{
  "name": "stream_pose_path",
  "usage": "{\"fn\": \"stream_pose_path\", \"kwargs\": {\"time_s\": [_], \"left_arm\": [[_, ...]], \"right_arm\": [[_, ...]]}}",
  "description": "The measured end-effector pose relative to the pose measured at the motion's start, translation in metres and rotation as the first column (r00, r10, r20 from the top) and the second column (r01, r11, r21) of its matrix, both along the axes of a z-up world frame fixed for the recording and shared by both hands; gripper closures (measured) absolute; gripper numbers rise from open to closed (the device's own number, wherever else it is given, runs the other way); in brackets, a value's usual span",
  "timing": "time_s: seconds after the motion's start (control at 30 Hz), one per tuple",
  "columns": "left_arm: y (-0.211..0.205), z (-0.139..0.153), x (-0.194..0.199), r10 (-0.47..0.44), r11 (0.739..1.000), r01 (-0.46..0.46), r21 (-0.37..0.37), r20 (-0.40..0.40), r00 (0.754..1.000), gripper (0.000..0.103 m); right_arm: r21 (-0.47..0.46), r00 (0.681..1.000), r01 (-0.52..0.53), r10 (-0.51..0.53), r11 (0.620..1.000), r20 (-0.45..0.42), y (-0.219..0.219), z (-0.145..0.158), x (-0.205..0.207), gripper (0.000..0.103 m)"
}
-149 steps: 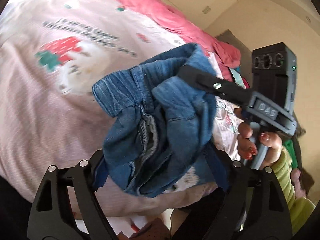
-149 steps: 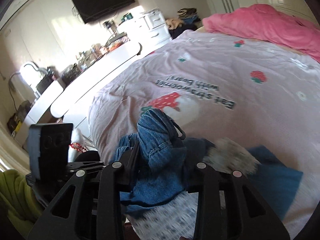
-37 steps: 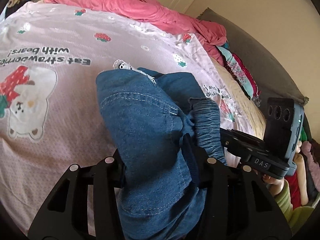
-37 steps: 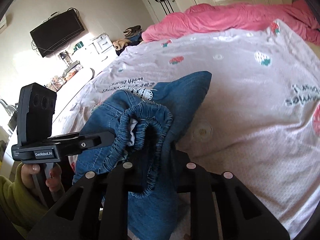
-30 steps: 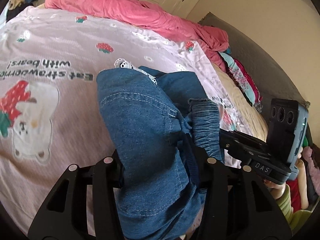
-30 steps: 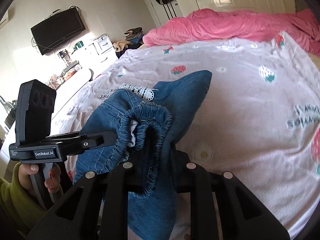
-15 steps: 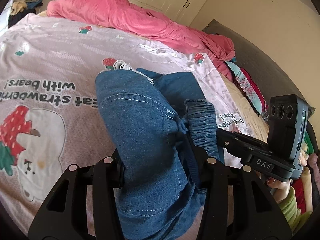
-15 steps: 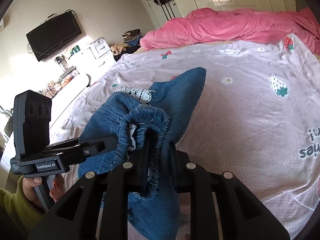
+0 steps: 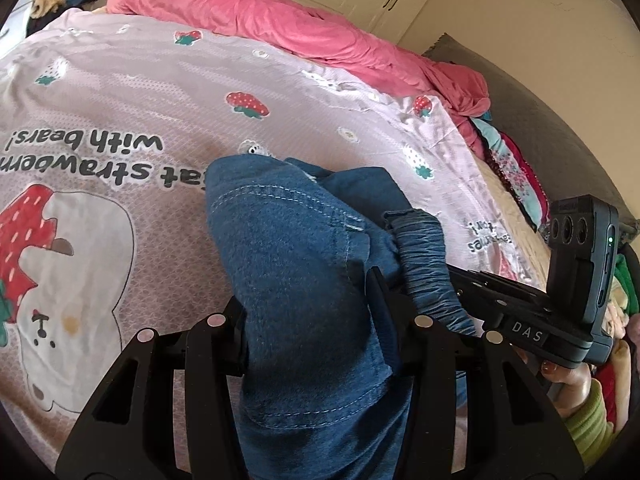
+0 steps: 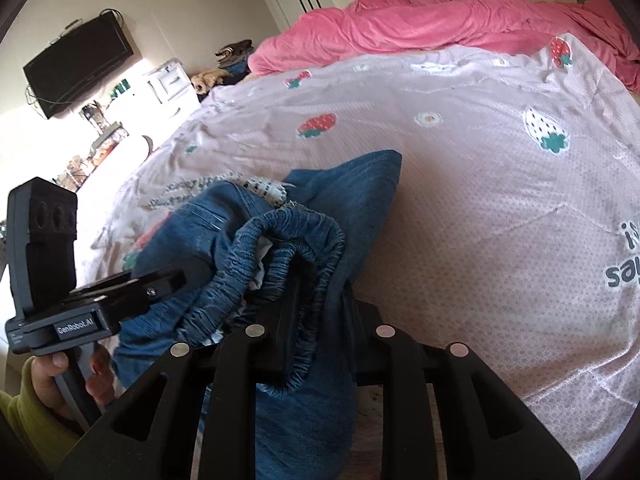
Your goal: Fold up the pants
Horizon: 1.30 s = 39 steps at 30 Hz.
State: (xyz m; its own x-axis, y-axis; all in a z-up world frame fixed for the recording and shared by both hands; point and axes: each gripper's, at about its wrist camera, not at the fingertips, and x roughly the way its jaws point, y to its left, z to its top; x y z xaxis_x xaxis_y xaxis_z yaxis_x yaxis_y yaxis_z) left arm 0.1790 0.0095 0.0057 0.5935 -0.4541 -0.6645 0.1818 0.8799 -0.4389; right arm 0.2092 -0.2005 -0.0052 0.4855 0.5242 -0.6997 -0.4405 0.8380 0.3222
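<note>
Left wrist view showed the pants [image 9: 304,280] bunched in the air above the bedspread [image 9: 280,92], with the left gripper [image 9: 316,320] clamped on the denim, its jaws pinching a thick fold of the seat. To its right, the right gripper [image 9: 472,284] reached in sideways, and its jaws pinched the gathered elastic waistband [image 9: 424,264].

Compared with a second earlier, the printed bear and strawberry lettering on the bedspread had slid toward the camera and the far pink duvet [image 9: 304,28] had come further into view, so both hands had carried the bundle forward over the bed. Five seconds back the denim hung in a loose tangle; by now the waistband was found and held at two spots. That suggested the garment was about ready to be shaken out and laid flat, though no fold had been made.

Right wrist view confirmed it: the left gripper [image 10: 188,276] at the left, the waistband [image 10: 296,240] looped in the middle in the right gripper [image 10: 316,312].

The bedspread ahead lay open. The pink duvet lay along the far edge and a pile of clothes [image 9: 516,168] at the right side, both well apart from the pants.
</note>
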Motion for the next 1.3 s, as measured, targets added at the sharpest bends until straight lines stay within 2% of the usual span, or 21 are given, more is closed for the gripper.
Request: {"fn": "stream_pose_path", "kwargs": {"time_s": [0.1, 0.23, 0.4, 0.53, 0.7, 0.8, 0.97, 1.0, 1.13, 1.3], "left_arm": [[0.001, -0.004, 0.0, 0.009, 1.0, -0.009, 0.009, -0.01, 1.0, 0.053], [0.001, -0.01, 0.001, 0.014, 1.0, -0.014, 0.018, -0.029, 0.999, 0.051], [0.002, -0.017, 0.0, 0.026, 0.999, -0.025, 0.038, -0.044, 0.999, 0.042], [0.002, -0.022, -0.002, 0.032, 0.999, -0.03, 0.045, -0.043, 0.999, 0.041], [0.003, -0.02, -0.009, 0.049, 0.998, -0.047, 0.052, -0.028, 0.998, 0.034], [0.005, -0.012, -0.016, 0.059, 0.997, -0.058, 0.059, -0.012, 0.998, 0.03], [0.007, 0.008, -0.034, 0.074, 0.995, -0.076, 0.056, 0.04, 0.996, 0.021], [0.007, 0.013, -0.04, 0.077, 0.995, -0.08, 0.057, 0.052, 0.996, 0.019], [0.006, 0.028, -0.061, 0.087, 0.993, -0.094, 0.072, 0.095, 0.992, 0.01], [0.005, 0.033, -0.091, 0.089, 0.987, -0.104, 0.126, 0.12, 0.989, 0.01]], "right_arm": [[-0.019, 1.0, 0.02, -0.02, 1.0, -0.021, -0.003, -0.006, 0.001, 0.068], [-0.056, 0.998, 0.047, -0.049, 0.997, -0.036, -0.006, -0.015, 0.002, 0.059], [-0.125, 0.996, 0.08, -0.084, 0.989, -0.027, -0.007, -0.021, 0.004, 0.039], [-0.156, 0.996, 0.087, -0.089, 0.984, -0.007, -0.007, -0.024, 0.002, 0.036], [-0.179, 0.994, 0.103, -0.096, 0.979, 0.046, -0.009, -0.021, -0.005, 0.024], [-0.184, 0.991, 0.111, -0.096, 0.977, 0.092, -0.011, -0.014, -0.014, 0.017], [-0.188, 0.978, 0.132, -0.097, 0.973, 0.186, -0.014, 0.003, -0.03, 0.014], [-0.187, 0.974, 0.145, -0.107, 0.972, 0.199, -0.017, 0.006, -0.035, 0.009], [-0.146, 0.958, 0.176, -0.135, 0.973, 0.255, -0.024, 0.021, -0.051, 0.006], [-0.1, 0.945, 0.183, -0.147, 0.978, 0.291, -0.032, 0.029, -0.078, 0.005]]}}
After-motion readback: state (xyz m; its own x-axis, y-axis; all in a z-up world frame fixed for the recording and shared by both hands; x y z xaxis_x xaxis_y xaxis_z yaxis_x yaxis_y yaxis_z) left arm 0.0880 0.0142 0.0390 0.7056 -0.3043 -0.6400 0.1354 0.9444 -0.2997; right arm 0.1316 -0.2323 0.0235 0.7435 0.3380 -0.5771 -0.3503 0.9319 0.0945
